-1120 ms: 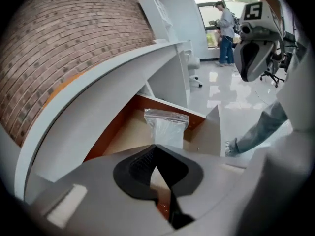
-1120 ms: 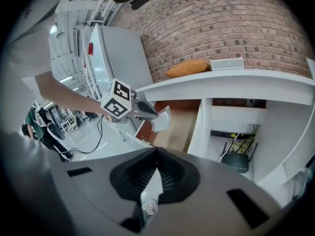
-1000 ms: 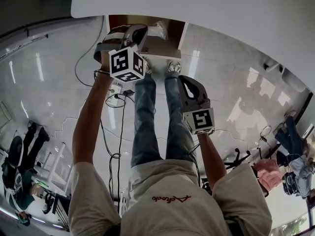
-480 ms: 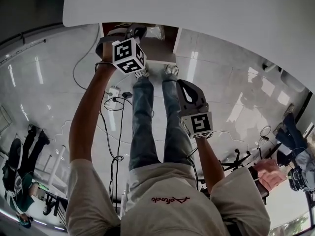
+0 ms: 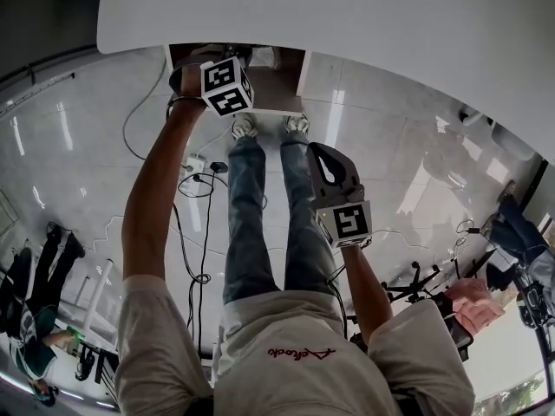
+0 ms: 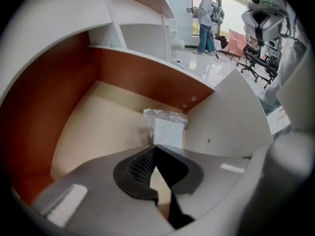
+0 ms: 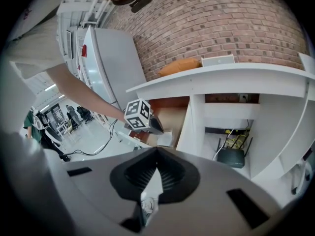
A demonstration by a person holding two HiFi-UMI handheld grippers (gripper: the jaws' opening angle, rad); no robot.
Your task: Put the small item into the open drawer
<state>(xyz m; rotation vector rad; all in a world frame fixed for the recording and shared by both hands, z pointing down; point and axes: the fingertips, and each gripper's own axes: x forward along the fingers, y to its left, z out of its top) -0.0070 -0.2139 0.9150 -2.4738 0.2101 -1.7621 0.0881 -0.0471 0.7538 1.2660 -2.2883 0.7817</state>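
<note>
Lying in open drawer [image 6: 106, 124], bagged item [image 6: 167, 128]

Our bright room
Looking down, we see a white tabletop [image 5: 364, 16] at twelve o'clock, shiny pale floor [image 5: 69, 163] at nine and three.

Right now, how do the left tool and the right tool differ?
Place: the left tool reaches into the open drawer, not touching the bagged item; the right tool is outside it, over the floor.
Pose: the left tool looks steeply down into the drawer; the right tool looks more level, toward the shelving.
Shared: both have jaws together, nothing held.
</note>
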